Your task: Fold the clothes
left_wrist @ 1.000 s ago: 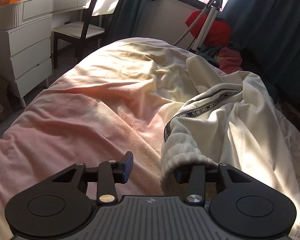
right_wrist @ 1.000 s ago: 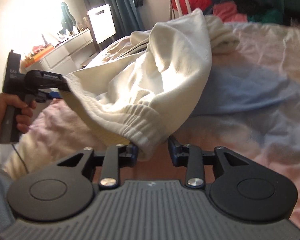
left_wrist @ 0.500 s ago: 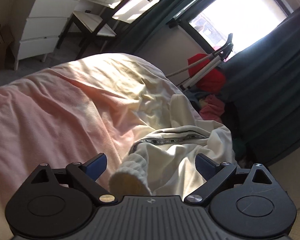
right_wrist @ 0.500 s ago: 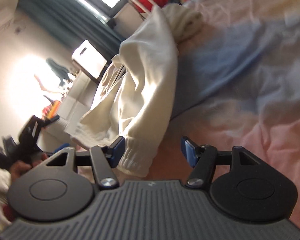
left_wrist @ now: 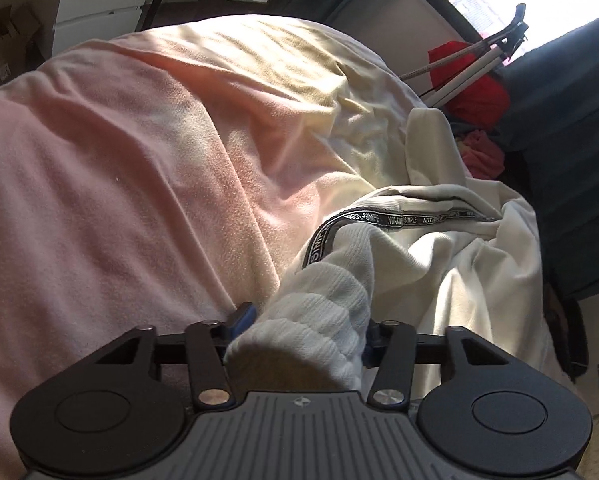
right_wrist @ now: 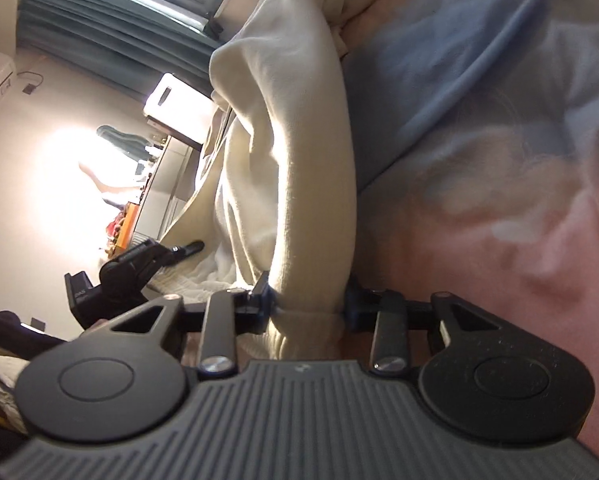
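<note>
Sweatshirt on the blanket, right of the bed's middle.

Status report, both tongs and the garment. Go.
Left tongs clamped on ribbed cuff. Right tongs clamped on the cream sweatshirt, near its other cuff. Garment bunched on pink blanket, unfolded. Nothing blocking.

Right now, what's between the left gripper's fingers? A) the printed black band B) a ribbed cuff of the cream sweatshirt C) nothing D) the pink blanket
B: in the left wrist view the left gripper is shut on the ribbed cuff of the cream sweatshirt; the pink blanket lies beneath and the printed black band runs farther out.
</note>
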A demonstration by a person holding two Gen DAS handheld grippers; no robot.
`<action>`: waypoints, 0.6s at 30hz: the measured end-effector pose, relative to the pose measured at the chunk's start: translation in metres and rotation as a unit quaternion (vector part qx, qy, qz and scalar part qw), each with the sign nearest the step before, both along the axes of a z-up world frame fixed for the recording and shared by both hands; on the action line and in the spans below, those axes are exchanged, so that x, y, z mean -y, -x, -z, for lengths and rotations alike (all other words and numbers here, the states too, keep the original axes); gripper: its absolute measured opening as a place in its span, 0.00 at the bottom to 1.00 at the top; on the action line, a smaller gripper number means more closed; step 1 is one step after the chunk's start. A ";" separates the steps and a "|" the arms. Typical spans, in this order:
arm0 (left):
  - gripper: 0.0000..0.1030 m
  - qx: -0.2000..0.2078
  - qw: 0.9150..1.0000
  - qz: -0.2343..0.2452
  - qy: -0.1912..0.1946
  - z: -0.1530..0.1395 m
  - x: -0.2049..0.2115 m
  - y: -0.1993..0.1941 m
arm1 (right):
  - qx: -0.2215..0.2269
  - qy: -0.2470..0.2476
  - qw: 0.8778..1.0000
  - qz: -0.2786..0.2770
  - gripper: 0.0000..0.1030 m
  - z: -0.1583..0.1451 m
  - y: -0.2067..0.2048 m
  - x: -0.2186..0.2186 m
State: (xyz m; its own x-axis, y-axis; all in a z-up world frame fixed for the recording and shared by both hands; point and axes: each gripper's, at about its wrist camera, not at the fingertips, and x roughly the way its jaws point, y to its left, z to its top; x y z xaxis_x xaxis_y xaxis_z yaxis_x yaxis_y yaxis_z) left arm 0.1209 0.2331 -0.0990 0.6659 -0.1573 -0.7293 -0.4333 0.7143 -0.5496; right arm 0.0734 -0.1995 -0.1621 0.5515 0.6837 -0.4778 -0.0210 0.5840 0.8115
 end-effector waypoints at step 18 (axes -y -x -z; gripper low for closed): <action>0.11 0.119 0.982 -0.016 -0.144 -0.154 -0.116 -0.100 | 0.004 -0.126 0.990 -0.058 0.22 -0.025 -0.028 -0.221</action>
State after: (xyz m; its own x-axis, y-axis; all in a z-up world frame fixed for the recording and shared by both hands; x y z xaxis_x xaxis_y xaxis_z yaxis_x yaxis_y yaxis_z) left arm 0.2211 0.3493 0.0550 0.8245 0.0566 -0.5630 -0.3419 0.8426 -0.4161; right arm 0.1011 0.0219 -0.1367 0.4654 0.8398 -0.2796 -0.0825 0.3557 0.9309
